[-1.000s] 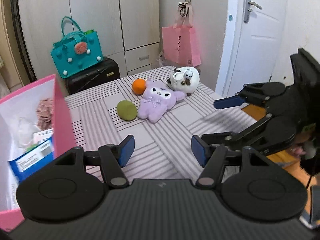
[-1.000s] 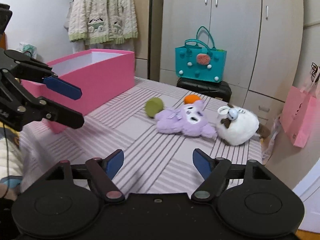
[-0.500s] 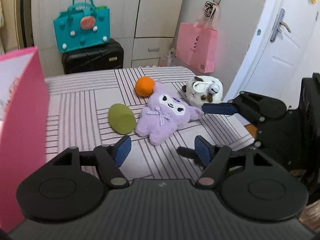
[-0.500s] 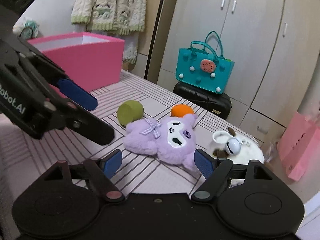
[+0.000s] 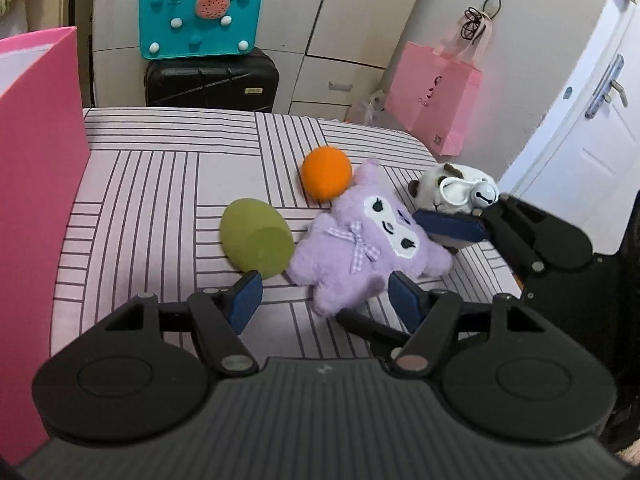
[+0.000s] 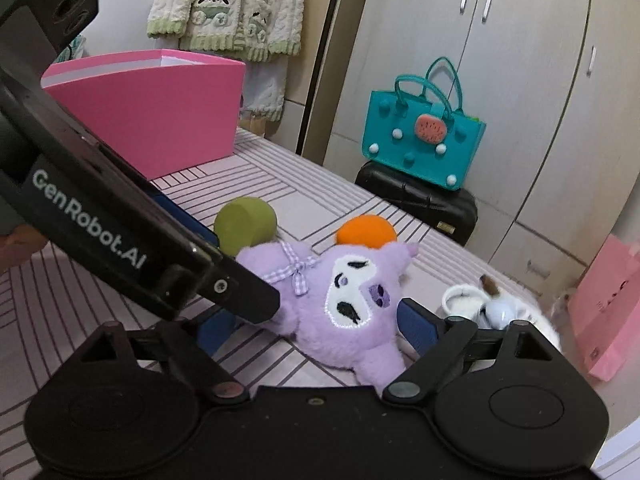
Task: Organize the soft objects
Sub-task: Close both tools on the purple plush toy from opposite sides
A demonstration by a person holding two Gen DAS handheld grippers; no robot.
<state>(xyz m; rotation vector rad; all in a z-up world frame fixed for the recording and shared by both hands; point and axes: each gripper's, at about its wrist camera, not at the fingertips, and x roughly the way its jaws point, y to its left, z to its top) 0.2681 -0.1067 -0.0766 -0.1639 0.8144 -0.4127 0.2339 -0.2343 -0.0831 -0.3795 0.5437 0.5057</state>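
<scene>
A purple plush toy (image 5: 362, 246) lies on the striped bed cover, also in the right wrist view (image 6: 340, 296). A green soft egg (image 5: 256, 236) lies left of it, an orange ball (image 5: 326, 174) behind it, a white plush with a bell (image 5: 454, 192) to its right. My left gripper (image 5: 326, 298) is open just in front of the purple plush. My right gripper (image 6: 316, 326) is open with its jaws on either side of the purple plush. It shows in the left wrist view (image 5: 452, 228) between the two plush toys.
A pink box (image 6: 160, 108) stands on the bed at the left, also in the left wrist view (image 5: 36, 184). A teal bag (image 5: 200, 16) sits on a black suitcase (image 5: 212, 80) behind the bed. A pink paper bag (image 5: 434, 100) hangs by the white door (image 5: 580, 152).
Both grippers have moved forward toward the toys. The right gripper now straddles the purple plush, and the left gripper has come close in front of it.
</scene>
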